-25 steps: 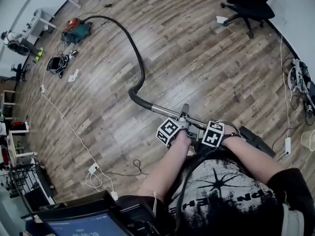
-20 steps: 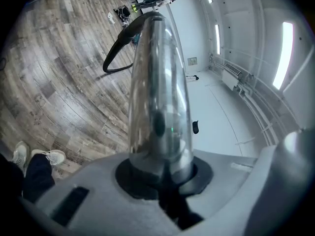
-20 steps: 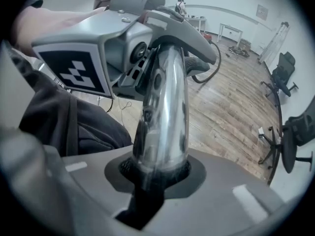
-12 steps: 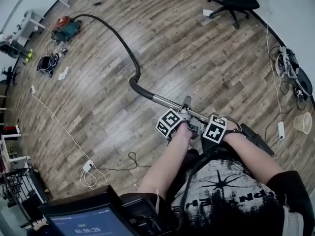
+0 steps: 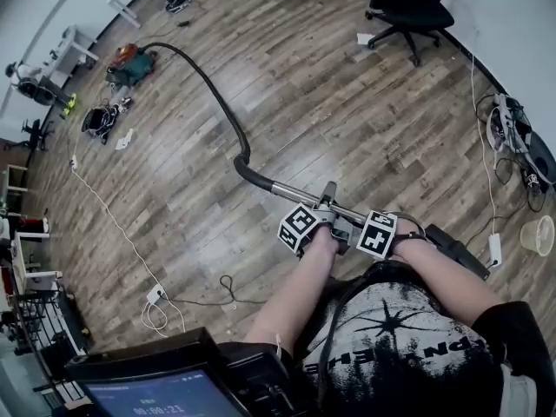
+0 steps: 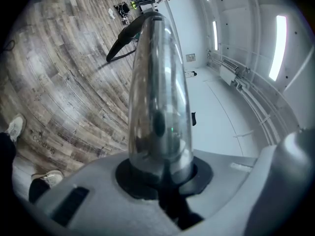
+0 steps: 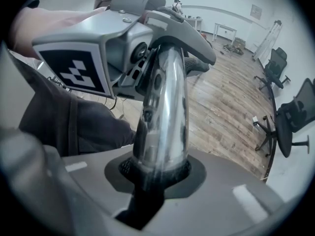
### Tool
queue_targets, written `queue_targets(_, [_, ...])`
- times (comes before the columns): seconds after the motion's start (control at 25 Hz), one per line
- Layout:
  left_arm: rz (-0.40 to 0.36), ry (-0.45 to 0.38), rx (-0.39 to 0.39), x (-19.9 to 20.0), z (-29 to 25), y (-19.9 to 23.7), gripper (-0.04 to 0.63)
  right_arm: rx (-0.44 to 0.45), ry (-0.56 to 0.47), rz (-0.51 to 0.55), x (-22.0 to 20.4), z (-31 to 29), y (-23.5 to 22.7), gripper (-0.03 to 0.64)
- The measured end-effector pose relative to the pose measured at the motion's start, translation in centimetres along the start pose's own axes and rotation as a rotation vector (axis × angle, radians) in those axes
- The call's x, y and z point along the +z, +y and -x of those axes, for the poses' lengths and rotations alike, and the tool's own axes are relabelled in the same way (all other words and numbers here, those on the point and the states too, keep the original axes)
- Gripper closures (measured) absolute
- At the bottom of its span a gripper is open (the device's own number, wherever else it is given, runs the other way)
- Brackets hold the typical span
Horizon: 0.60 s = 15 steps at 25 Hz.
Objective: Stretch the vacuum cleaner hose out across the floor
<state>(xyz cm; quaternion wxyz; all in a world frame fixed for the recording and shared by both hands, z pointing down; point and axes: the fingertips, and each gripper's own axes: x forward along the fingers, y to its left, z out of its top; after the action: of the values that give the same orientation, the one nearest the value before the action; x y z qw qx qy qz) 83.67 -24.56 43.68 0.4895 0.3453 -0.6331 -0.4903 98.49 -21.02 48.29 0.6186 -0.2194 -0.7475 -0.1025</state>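
Observation:
A green and red vacuum cleaner [image 5: 130, 66] sits far off at the upper left of the wooden floor. Its black hose [image 5: 217, 102] runs in a gentle curve to a chrome wand tube [image 5: 291, 194]. My left gripper [image 5: 328, 205] is shut on that tube, and my right gripper [image 5: 388, 226] is shut on it closer to me. The dark floor head [image 5: 456, 250] lies past my right hand. In the left gripper view the chrome tube [image 6: 157, 92] rises out of the jaws toward the hose [image 6: 120, 45]. In the right gripper view the tube [image 7: 165, 112] runs up to the left gripper's marker cube [image 7: 74, 68].
Black office chairs [image 5: 408, 7] stand at the top right. A white cable and power strip [image 5: 156, 295] trail across the left floor. Cables and gear [image 5: 512, 129] lie along the right wall beside a pale bucket [image 5: 540, 233]. Bags [image 5: 100, 115] lie near the vacuum. A screen [image 5: 148, 393] sits below me.
Both grippers have carried the wand further from the vacuum cleaner, still shut on it. The hose's bend has drawn out flatter and straighter across the floor.

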Motion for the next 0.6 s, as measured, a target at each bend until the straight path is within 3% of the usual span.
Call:
queue_targets(0.4, [-0.023, 0.008, 0.018, -9.6, -6.9, -0.9, 0.551, -0.004, -0.023, -0.015, -10.4, 1.3, -5.0, 0.526])
queue_targets(0.6, [-0.032, 0.088, 0.026, -12.1, -9.9, -0.7, 0.536, -0.019, -0.01, -0.051, -12.8, 1.3, -7.1, 0.529])
